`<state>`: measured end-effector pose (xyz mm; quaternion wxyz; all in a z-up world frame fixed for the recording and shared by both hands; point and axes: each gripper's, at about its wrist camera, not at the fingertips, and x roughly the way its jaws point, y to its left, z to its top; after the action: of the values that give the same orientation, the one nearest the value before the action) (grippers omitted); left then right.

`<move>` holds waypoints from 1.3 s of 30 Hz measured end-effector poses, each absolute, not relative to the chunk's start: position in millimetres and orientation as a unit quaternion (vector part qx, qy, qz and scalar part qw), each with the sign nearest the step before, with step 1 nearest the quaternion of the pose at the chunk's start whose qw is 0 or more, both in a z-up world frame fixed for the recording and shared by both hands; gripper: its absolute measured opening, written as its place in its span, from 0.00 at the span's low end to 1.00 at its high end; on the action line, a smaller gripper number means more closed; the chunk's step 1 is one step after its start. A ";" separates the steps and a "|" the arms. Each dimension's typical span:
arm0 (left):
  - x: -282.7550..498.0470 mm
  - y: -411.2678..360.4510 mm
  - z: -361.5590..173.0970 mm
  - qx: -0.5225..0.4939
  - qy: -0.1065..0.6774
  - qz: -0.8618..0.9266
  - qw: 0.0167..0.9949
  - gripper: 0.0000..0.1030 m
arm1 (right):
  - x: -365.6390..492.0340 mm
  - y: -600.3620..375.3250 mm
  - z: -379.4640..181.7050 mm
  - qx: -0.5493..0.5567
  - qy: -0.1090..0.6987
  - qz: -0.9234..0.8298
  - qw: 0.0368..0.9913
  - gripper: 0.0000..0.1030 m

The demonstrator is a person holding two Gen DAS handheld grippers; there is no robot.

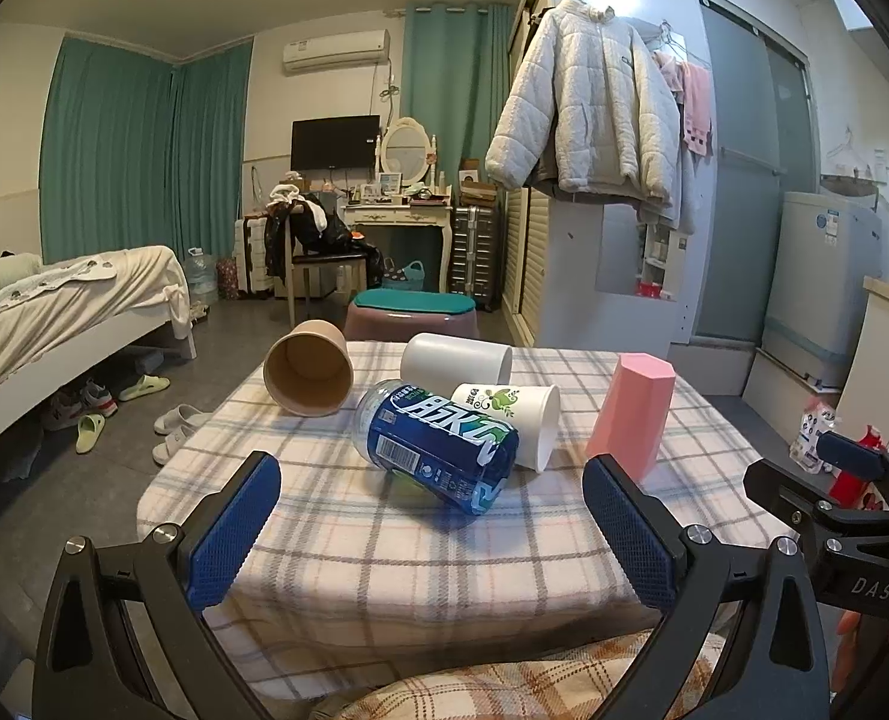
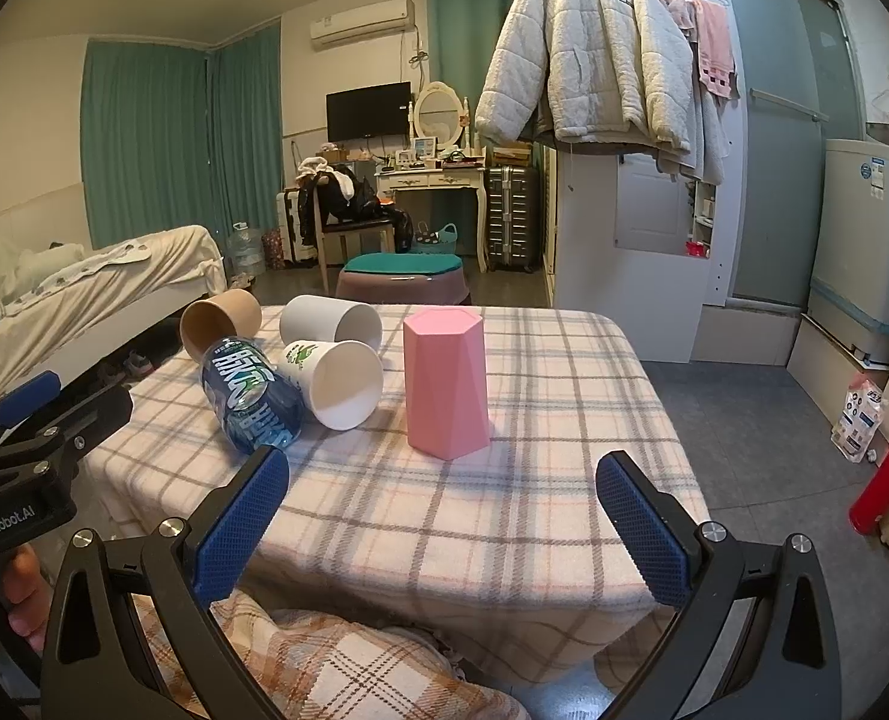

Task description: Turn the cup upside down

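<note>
A pink faceted cup stands mouth down on the checked tablecloth. A brown paper cup, a plain white cup and a printed white cup lie on their sides. A blue-labelled bottle lies among them. My left gripper is open and empty, near the table's front edge, facing the bottle. My right gripper is open and empty, in front of the pink cup.
A green-topped stool stands beyond the table. A bed is at the left, with shoes on the floor. A red bottle and a bag stand on the floor at the right. A cabinet and washing machine are further right.
</note>
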<state>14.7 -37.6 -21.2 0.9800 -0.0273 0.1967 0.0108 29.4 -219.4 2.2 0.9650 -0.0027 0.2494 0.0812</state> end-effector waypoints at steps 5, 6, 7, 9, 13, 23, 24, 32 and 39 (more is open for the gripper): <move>13.9 -38.1 -21.2 -0.025 0.199 0.011 0.980 1.00 | 29.7 -219.6 1.7 -0.002 0.251 0.082 0.965 1.00; 13.9 -38.2 -21.1 -0.025 0.199 0.011 0.980 1.00 | 29.6 -219.7 1.4 -0.002 0.251 0.082 0.965 1.00; 14.0 -38.4 -21.1 -0.025 0.198 0.011 0.980 1.00 | 29.6 -219.7 1.1 -0.002 0.251 0.082 0.964 1.00; 14.0 -38.2 -21.2 -0.025 0.199 0.011 0.980 1.00 | 29.7 -219.7 1.1 -0.002 0.252 0.082 0.964 1.00; 14.3 -38.5 -21.5 -0.024 0.201 0.012 0.979 1.00 | 29.9 -219.7 0.6 -0.001 0.252 0.082 0.964 1.00; 14.4 -39.4 -21.2 -0.023 0.201 0.012 0.979 1.00 | 29.9 -219.3 -0.1 -0.002 0.253 0.083 0.964 1.00; 14.5 -39.6 -21.1 -0.022 0.201 0.012 0.979 1.00 | 30.1 -218.6 -0.9 -0.002 0.254 0.083 0.964 1.00; 14.4 -39.8 -21.0 -0.022 0.201 0.012 0.979 1.00 | 30.6 -217.0 -2.7 -0.003 0.254 0.083 0.963 1.00; 14.5 -39.9 -20.8 -0.022 0.202 0.012 0.979 1.00 | 30.5 -216.6 -3.2 -0.004 0.254 0.083 0.964 1.00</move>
<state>14.5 -39.9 -20.8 0.9792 -0.0220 0.2015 0.0118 30.5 -216.6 -3.2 0.9636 -0.0037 0.2540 0.0833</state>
